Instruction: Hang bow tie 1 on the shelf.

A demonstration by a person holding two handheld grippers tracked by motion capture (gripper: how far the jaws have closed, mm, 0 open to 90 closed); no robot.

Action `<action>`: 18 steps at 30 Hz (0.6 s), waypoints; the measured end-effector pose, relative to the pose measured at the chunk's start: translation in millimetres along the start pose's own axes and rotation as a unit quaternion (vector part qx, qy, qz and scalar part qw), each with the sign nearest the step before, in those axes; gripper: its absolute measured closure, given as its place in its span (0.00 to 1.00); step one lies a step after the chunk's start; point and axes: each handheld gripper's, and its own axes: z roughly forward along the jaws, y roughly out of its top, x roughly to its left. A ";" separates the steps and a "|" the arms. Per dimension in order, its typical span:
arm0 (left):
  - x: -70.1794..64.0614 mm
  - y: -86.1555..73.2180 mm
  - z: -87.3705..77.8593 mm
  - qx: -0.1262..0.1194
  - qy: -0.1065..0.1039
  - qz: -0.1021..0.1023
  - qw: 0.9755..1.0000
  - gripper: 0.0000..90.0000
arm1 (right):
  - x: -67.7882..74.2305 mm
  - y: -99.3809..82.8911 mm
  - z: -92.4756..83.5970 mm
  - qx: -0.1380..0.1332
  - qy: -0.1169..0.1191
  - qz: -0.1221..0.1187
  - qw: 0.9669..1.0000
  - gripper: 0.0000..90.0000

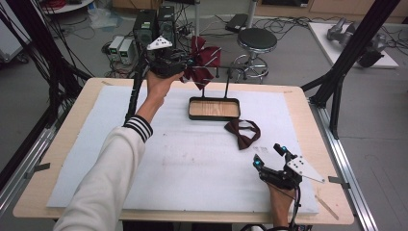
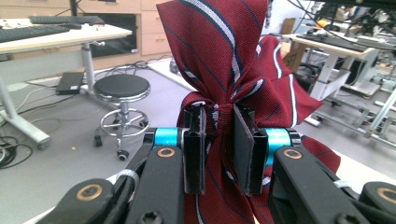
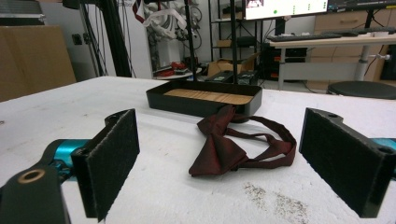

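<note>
Striped bow tie raised at the rack, plain one on the table

The left gripper [image 1: 188, 65] pinches the striped bow tie [image 2: 224, 70] by its knot beside the black rack [image 1: 214, 107]; the plain maroon bow tie [image 1: 243, 132] lies on the white mat [image 1: 192, 163]; the right gripper [image 1: 271, 155] rests nearby, jaws spread.

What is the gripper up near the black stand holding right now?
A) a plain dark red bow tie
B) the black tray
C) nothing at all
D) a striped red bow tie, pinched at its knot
D: the left gripper has its jaws closed on the knot of the striped bow tie, while the plain bow tie lies on the table.
</note>
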 end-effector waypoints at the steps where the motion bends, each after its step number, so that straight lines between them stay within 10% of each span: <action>1: 0.4 -0.6 0.4 0.000 -0.001 -0.002 1.000 0.83 | 0.0 0.0 0.0 0.000 0.000 0.001 1.000 0.12; 18: 5.4 0.3 -2.7 0.003 0.026 -0.014 1.000 0.83 | -0.1 -0.1 0.0 -0.001 0.001 0.001 1.000 0.12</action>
